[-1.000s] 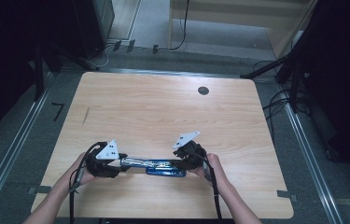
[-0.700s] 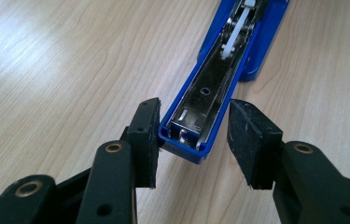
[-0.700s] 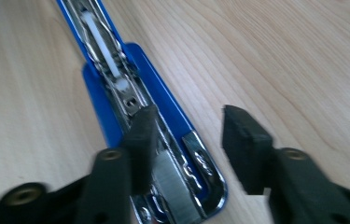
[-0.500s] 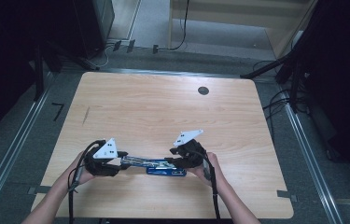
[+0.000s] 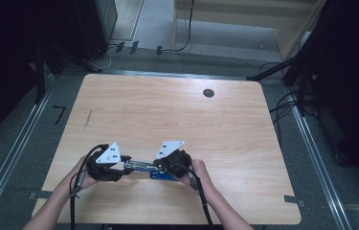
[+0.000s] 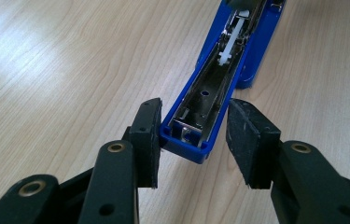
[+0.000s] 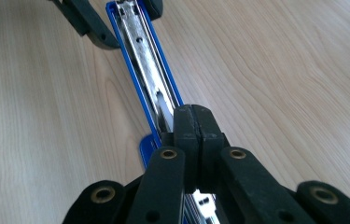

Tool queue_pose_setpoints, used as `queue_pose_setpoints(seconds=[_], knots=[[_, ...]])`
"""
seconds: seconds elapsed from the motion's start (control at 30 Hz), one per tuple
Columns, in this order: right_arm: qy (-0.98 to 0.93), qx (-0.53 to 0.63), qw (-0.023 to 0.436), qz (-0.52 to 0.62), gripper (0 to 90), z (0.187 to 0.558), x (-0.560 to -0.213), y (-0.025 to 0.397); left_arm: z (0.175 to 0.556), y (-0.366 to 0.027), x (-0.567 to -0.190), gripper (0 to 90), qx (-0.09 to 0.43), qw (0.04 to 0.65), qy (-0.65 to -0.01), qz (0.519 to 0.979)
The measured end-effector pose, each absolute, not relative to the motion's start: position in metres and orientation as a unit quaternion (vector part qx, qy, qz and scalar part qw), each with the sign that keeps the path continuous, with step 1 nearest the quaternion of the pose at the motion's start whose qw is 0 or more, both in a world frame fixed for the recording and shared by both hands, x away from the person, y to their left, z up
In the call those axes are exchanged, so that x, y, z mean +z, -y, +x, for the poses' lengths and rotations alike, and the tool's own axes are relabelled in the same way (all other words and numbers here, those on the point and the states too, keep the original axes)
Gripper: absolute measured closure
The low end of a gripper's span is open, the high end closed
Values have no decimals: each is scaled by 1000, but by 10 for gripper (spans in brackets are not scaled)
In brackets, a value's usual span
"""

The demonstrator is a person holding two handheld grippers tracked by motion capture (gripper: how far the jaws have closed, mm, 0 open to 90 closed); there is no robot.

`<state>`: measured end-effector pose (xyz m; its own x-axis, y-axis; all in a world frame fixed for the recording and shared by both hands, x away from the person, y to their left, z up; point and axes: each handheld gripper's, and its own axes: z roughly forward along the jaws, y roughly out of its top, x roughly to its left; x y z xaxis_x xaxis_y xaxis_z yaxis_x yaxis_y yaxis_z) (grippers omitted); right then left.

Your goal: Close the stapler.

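A blue stapler (image 5: 141, 166), folded open with its metal rail facing up, lies near the table's front edge between both grippers. My left gripper (image 5: 125, 164) is open around the stapler's (image 6: 214, 84) blue end. In the left gripper view (image 6: 193, 126) one pad touches the blue side and the other stands a little off it. My right gripper (image 5: 157, 168) comes in from the opposite side. In the right gripper view (image 7: 192, 112) its pads are pressed together right over the stapler's (image 7: 140, 51) rail. I cannot tell whether a thin part is pinched between them.
The wooden table (image 5: 167, 115) has a small dark round hole (image 5: 208, 93) at its far right. Its front edge runs just behind the person's hands. Cables and dark stands lie on the floor around the table.
My right gripper has moved left along the stapler, closer to the left gripper. The left gripper has hardly moved.
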<state>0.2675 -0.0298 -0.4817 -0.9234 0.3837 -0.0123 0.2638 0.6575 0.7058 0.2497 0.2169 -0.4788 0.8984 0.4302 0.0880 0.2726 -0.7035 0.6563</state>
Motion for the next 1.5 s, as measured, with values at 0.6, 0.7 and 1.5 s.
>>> queue_pose_setpoints(seconds=[0.6,0.7,1.5], knots=[[-908,371,83,175,900,269,-489,6,253,-224,-488,531,102,324,-207,917],[-907,374,84,174,900,269,-489,7,252,-222,-488,569,99,327,-202,918],[-905,381,86,166,900,264,-480,7,247,-215,-470,592,120,370,-187,902]])
